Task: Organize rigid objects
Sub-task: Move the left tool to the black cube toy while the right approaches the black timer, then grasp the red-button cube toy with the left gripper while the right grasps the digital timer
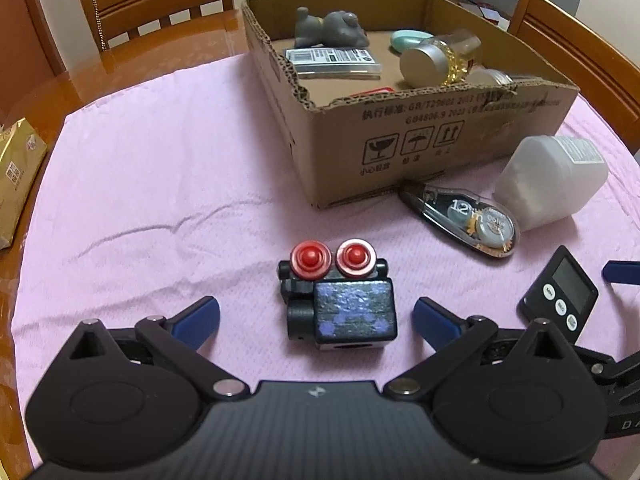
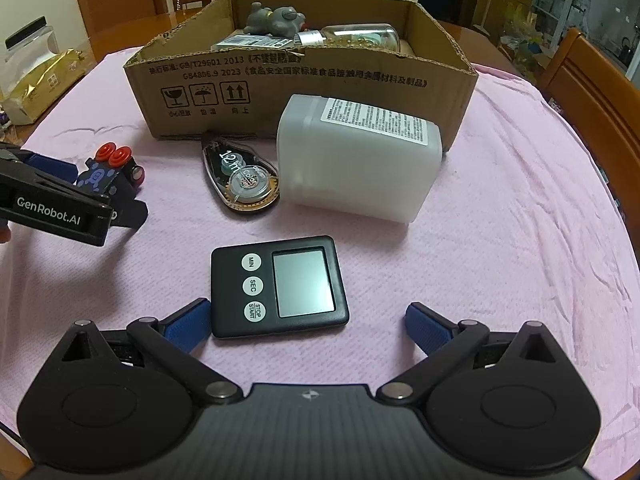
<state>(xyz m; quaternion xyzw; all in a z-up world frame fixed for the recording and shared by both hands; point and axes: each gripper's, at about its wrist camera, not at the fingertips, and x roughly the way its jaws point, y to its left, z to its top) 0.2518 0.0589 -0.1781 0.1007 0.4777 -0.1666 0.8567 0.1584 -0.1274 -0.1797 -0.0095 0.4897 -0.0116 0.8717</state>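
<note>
Left wrist view: left tongs (image 1: 316, 320) gape around the red-knobbed black gadget (image 1: 338, 300) on open pink cloth (image 1: 160, 184). Right tongs (image 2: 308, 324) gape, timer (image 2: 280, 286) between. Cardboard box (image 2: 304, 80) holds grey figurine (image 1: 330, 28), jars.

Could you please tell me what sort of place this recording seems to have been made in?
Most likely a home dining room: a glossy wooden table under a pink cloth, matching wooden dining chairs drawn up to it, and household shelving in the room behind. A cardboard box serves as the sorting bin.
</note>
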